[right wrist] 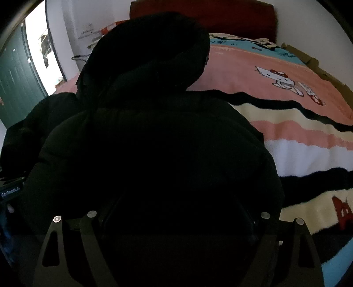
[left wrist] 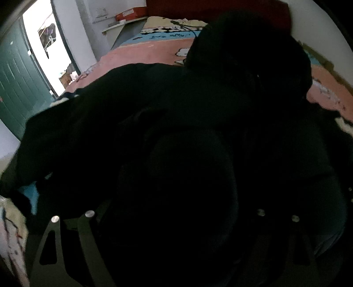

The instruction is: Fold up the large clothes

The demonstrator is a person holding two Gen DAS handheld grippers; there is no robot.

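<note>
A large black puffy jacket (left wrist: 132, 99) with a hood (left wrist: 247, 55) lies spread on a bed and fills most of the left wrist view. My left gripper (left wrist: 176, 187) hangs close over its body, arms spread wide, open; the fingertips are lost against the dark fabric. In the right wrist view the same jacket (right wrist: 154, 143) bulges right in front, its hood (right wrist: 150, 50) towards the headboard. My right gripper (right wrist: 178, 194) is open just above it, jaws wide apart. The left gripper's labelled body (right wrist: 10, 189) shows at the left edge.
The bed has a pink cartoon-print cover (right wrist: 242, 66) and a striped fleece blanket (right wrist: 308, 136) to the right of the jacket. A red headboard (right wrist: 203, 15) stands at the far end. A green door (left wrist: 15, 88) and a bright doorway are at the left, with a wall shelf (left wrist: 123, 22) beyond.
</note>
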